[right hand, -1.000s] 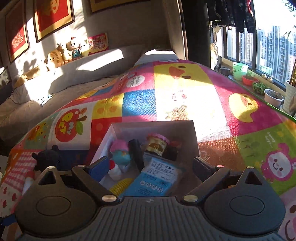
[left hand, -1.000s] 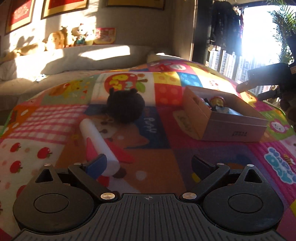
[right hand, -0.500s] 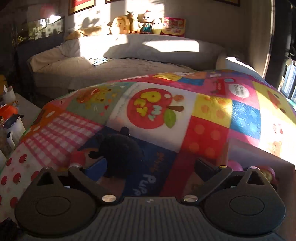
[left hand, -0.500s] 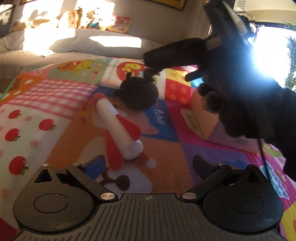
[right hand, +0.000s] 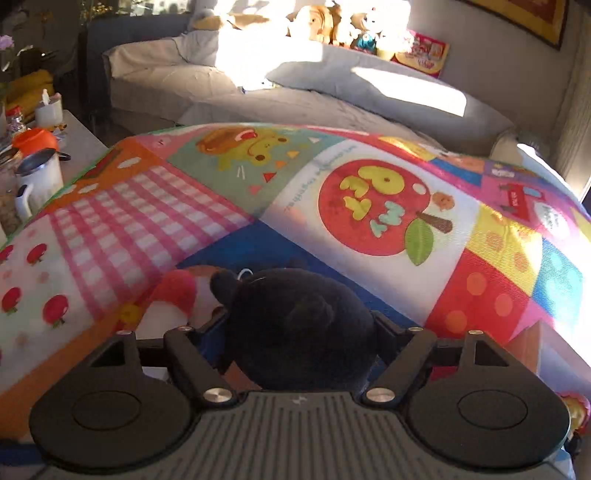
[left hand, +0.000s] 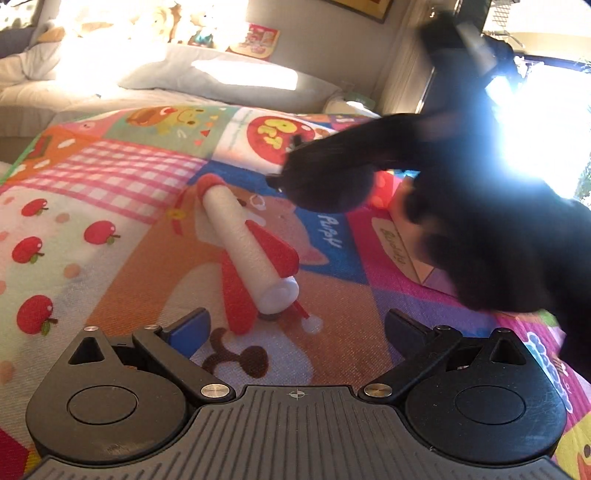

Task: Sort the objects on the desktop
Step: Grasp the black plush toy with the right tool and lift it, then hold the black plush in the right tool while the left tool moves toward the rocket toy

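Note:
A white foam rocket with red fins (left hand: 251, 254) lies on the colourful mat just ahead of my left gripper (left hand: 295, 328), which is open and empty. A black plush toy (right hand: 299, 325) sits between the fingers of my right gripper (right hand: 299, 332), whose jaws stand around it, touching its sides. In the left wrist view the right gripper (left hand: 369, 162) reaches over the same plush (left hand: 328, 184) from the right. The rocket's red nose (right hand: 173, 291) shows left of the plush. The cardboard box (left hand: 406, 251) is mostly hidden behind the right arm.
The patchwork mat (right hand: 369, 206) covers the surface. A grey sofa with stuffed toys (right hand: 332, 22) stands behind it. A side table with mugs and an orange lid (right hand: 37, 166) is at the left. A figurine (right hand: 576, 413) shows at the right edge.
My right gripper swung left from over the box to the black plush and now brackets it. My left gripper moved closer to the foam rocket.

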Motion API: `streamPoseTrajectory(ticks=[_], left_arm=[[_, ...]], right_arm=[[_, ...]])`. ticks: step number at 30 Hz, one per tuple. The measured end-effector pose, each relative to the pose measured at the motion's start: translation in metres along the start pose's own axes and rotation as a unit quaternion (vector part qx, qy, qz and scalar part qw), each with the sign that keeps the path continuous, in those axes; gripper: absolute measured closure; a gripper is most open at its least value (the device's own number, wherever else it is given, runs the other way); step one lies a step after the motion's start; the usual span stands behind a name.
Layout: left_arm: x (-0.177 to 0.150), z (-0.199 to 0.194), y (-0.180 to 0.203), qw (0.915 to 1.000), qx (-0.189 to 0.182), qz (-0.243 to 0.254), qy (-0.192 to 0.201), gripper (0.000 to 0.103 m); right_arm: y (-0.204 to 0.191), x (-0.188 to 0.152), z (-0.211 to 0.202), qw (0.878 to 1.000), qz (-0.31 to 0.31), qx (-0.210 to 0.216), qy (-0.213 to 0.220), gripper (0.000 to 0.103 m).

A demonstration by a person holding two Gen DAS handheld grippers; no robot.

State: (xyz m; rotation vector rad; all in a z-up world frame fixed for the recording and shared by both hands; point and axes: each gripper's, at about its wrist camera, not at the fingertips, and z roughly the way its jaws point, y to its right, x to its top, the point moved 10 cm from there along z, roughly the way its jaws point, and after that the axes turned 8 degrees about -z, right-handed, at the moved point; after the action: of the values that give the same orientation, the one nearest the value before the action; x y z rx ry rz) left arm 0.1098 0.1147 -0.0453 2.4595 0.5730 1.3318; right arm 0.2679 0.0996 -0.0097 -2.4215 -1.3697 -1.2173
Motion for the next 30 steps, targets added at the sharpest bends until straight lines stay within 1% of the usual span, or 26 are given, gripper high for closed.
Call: streamPoseTrajectory(ticks=[2,5,7,9,10,11,12,14,15,17,18,19,20,21,23,24,26,27,30], left_arm=[[0.001,-0.002,0.001,0.9999,-0.010,0.000,0.005,0.000],[0.001,-0.002,0.001,0.9998,-0.019,-0.004,0.002,0.000],[0.001,-0.003,0.001,0.9998,-0.018,-0.006,0.003,0.000],[0.003,-0.005,0.002,0.9999,-0.004,0.000,0.011,0.000],[0.003,-0.005,0.004,0.9999,0.005,0.005,0.014,0.000],[0.004,-0.005,0.006,0.9997,0.014,0.011,0.016,0.000],[0.004,-0.005,0.010,0.9997,0.016,0.011,0.015,0.000],[0.005,-0.003,0.025,1.0000,0.002,0.006,0.004,0.000],[0.005,-0.003,0.034,0.9999,-0.008,0.007,0.000,0.000],[0.005,-0.004,0.060,0.9992,-0.028,0.028,-0.003,0.000],[0.005,-0.004,0.071,0.9985,-0.035,0.041,-0.004,0.000],[0.004,-0.005,0.084,0.9976,-0.043,0.054,-0.006,0.000],[0.003,-0.006,0.096,0.9962,-0.052,0.069,-0.009,0.000],[0.003,-0.006,0.106,0.9951,-0.058,0.079,-0.011,0.000],[0.000,-0.007,0.122,0.9928,-0.063,0.100,-0.017,0.000],[-0.001,-0.007,0.127,0.9919,-0.064,0.108,-0.019,0.000],[-0.004,-0.005,0.135,0.9901,-0.062,0.123,-0.025,0.000],[-0.006,-0.003,0.138,0.9895,-0.059,0.128,-0.029,0.000],[-0.012,0.003,0.141,0.9891,-0.053,0.131,-0.042,0.000]], right_arm=[[0.003,-0.011,-0.039,1.000,0.010,0.009,0.022,0.025],[0.009,-0.038,-0.103,0.998,0.018,0.007,0.054,0.025],[0.014,-0.066,-0.139,0.998,0.027,0.003,0.057,0.025],[0.021,-0.099,-0.166,0.998,0.030,-0.018,0.042,0.025],[0.026,-0.115,-0.175,0.998,0.028,-0.035,0.034,0.025],[0.032,-0.134,-0.185,0.998,0.022,-0.062,0.023,0.025],[0.039,-0.151,-0.191,0.995,0.012,-0.094,0.012,0.025],[0.057,-0.180,-0.198,0.986,-0.014,-0.168,-0.008,0.025],[0.066,-0.192,-0.200,0.979,-0.029,-0.202,-0.017,0.025],[0.083,-0.209,-0.200,0.959,-0.061,-0.276,-0.028,0.025],[0.088,-0.215,-0.198,0.950,-0.080,-0.301,-0.032,0.025],[0.091,-0.221,-0.193,0.943,-0.094,-0.316,-0.038,0.025],[0.092,-0.226,-0.188,0.942,-0.097,-0.318,-0.043,0.024],[0.091,-0.230,-0.184,0.947,-0.090,-0.306,-0.047,0.024],[0.081,-0.235,-0.181,0.962,-0.067,-0.262,-0.041,0.024],[0.074,-0.234,-0.182,0.970,-0.054,-0.236,-0.033,0.022],[0.063,-0.228,-0.188,0.979,-0.024,-0.200,-0.013,0.013],[0.059,-0.225,-0.192,0.983,-0.009,-0.184,-0.004,0.010],[0.051,-0.217,-0.205,0.990,0.030,-0.140,0.017,0.009]])
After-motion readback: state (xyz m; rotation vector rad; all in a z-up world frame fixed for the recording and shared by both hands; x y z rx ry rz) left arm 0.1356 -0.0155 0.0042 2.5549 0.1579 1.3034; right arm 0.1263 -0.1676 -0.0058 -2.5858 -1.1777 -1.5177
